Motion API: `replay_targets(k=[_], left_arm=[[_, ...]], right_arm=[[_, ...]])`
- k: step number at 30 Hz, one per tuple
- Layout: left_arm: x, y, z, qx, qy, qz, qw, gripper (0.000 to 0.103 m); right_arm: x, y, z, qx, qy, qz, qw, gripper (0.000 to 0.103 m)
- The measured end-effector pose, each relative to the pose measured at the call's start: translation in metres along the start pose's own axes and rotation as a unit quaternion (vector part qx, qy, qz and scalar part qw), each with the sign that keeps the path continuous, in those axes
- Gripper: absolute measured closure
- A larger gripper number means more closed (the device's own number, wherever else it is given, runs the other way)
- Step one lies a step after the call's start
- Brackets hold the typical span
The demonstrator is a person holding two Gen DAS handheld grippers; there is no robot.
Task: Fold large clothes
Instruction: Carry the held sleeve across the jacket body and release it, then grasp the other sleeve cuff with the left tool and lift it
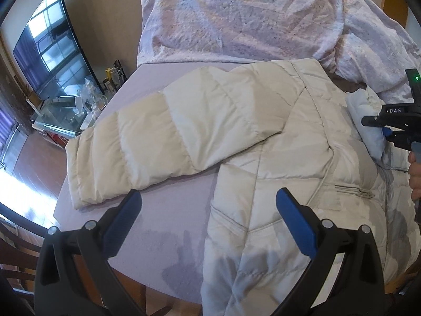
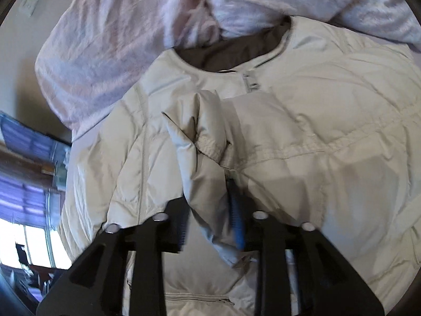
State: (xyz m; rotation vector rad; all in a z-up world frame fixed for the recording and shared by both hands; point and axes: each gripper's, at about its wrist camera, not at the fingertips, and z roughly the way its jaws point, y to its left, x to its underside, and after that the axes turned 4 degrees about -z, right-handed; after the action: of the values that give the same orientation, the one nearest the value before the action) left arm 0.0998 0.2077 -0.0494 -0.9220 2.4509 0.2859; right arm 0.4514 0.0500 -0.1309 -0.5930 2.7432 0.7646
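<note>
A cream puffer jacket (image 1: 276,137) lies front-up on the lavender bed sheet (image 1: 163,226). One sleeve (image 1: 147,142) stretches out flat to the left. My left gripper (image 1: 208,205) hovers open over the sheet and the jacket's lower edge, with nothing between its fingers. The other sleeve (image 2: 208,142) is folded across the chest below the collar (image 2: 231,50). My right gripper (image 2: 210,210) stands over that sleeve with its jaws part way apart; the puffy cuff end lies loosely between the blue pads (image 2: 236,218). The right gripper (image 1: 389,129) also shows at the right edge of the left wrist view.
A rumpled pink-lilac duvet (image 1: 250,18) is piled at the head of the bed, touching the jacket's collar. Left of the bed stand a television (image 1: 52,50) and a glass stand (image 1: 65,115) with small items. Wooden floor (image 1: 39,163) lies beyond the bed's left edge.
</note>
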Motion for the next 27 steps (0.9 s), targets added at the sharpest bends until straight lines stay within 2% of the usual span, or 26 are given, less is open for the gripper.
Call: replay_targets(k=[2, 7, 8, 10, 13, 17, 19, 24, 27], left_arm=[[-0.002, 0.001, 0.001, 0.003, 0.000, -0.001, 1.0000, 0.002], [-0.008, 0.006, 0.001, 0.008, -0.005, -0.004, 0.9999, 0.002], [-0.008, 0.008, 0.001, 0.009, -0.006, -0.007, 0.9999, 0.002], [-0.010, 0.013, 0.002, 0.009, -0.006, -0.013, 0.9999, 0.002], [-0.012, 0.022, 0.003, 0.006, -0.005, -0.023, 0.9997, 0.002], [-0.015, 0.032, 0.006, -0.002, -0.002, -0.031, 0.9995, 0.002], [-0.017, 0.038, 0.007, -0.004, -0.002, -0.037, 0.9993, 0.002], [-0.027, 0.076, 0.008, 0.011, 0.003, -0.080, 0.9967, 0.002], [-0.033, 0.118, 0.011, 0.026, 0.008, -0.134, 0.9907, 0.002]], right_arm=[[-0.003, 0.009, -0.006, -0.004, -0.005, -0.016, 1.000, 0.033], [-0.012, 0.007, -0.042, -0.033, -0.079, -0.014, 0.996, 0.034], [-0.014, 0.006, -0.045, -0.031, -0.089, -0.008, 0.996, 0.034], [-0.017, -0.005, -0.047, 0.003, -0.100, 0.006, 0.995, 0.037], [-0.016, -0.021, -0.030, 0.045, -0.067, 0.025, 0.996, 0.041], [-0.009, -0.018, -0.003, 0.077, -0.029, 0.017, 0.996, 0.041], [-0.005, -0.013, 0.015, 0.107, -0.009, 0.006, 0.994, 0.040], [0.004, 0.004, 0.035, 0.164, -0.008, -0.048, 0.985, 0.035], [0.004, -0.001, 0.034, 0.152, -0.005, -0.041, 0.988, 0.034]])
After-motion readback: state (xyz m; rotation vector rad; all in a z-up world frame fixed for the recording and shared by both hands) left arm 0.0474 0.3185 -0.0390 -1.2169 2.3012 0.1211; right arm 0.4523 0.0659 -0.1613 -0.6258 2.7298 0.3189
